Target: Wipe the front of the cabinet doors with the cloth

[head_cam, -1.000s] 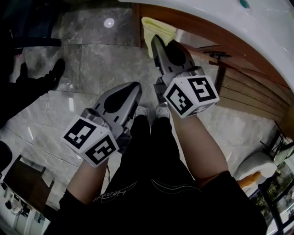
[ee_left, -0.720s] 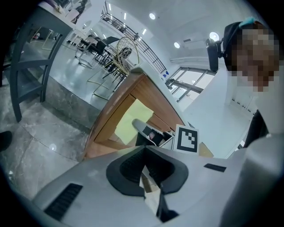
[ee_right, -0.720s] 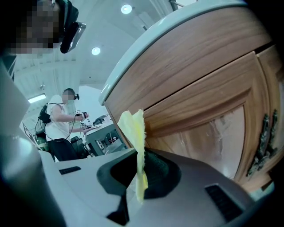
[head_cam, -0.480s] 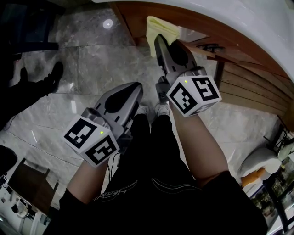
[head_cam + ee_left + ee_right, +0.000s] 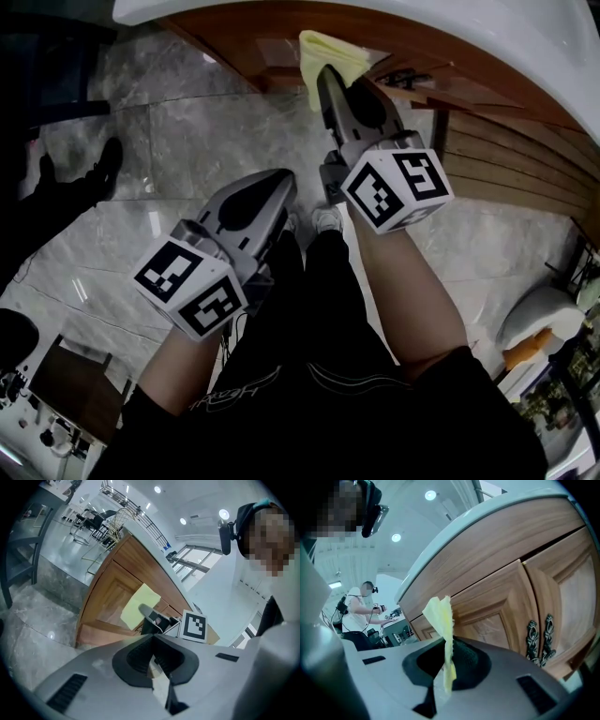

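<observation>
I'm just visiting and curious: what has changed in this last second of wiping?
The right gripper, clamped on the thin yellow cloth, slid it along the brown wooden cabinet front, away from its end corner. The left gripper stayed low, shut and empty.

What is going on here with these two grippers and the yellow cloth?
A person stands at a wooden cabinet, one gripper in each hand. The right gripper is shut on a yellow cloth and holds it at the cabinet door, under the white countertop. The left gripper is shut and empty, lower, away from the cabinet.
</observation>
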{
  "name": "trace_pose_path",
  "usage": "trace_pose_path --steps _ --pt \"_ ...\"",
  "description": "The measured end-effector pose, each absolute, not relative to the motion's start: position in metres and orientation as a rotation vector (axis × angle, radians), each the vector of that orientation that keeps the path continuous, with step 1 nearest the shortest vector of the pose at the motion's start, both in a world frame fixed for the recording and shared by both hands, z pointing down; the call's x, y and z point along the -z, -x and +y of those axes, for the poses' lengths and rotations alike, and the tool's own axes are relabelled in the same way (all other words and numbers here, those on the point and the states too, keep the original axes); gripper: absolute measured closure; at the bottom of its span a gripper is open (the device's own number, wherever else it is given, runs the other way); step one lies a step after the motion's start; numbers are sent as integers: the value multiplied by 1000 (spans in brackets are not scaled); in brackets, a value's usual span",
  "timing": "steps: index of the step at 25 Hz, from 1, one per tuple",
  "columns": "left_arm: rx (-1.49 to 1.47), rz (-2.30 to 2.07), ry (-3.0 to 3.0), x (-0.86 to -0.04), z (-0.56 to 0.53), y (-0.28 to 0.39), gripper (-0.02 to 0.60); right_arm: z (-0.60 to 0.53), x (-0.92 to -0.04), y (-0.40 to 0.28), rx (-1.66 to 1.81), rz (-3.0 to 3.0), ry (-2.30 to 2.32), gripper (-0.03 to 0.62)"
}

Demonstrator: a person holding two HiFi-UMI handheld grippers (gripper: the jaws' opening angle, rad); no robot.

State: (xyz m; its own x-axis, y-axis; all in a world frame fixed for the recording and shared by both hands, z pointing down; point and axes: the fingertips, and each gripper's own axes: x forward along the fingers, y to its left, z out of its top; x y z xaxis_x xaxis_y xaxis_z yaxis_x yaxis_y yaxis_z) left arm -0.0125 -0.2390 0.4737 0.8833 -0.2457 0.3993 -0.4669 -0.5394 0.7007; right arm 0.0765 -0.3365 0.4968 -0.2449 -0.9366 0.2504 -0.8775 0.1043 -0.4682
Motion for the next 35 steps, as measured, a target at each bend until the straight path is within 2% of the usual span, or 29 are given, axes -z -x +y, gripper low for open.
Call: trace_pose_path --steps 27,35 --pt "-418 -376 -2197 -478 -203 -51 575 -275 -491 -210 732 2006 2130 553" --pt "-420 -378 -2193 -481 -199 -49 575 -259 -495 -218 730 1985 2173 553"
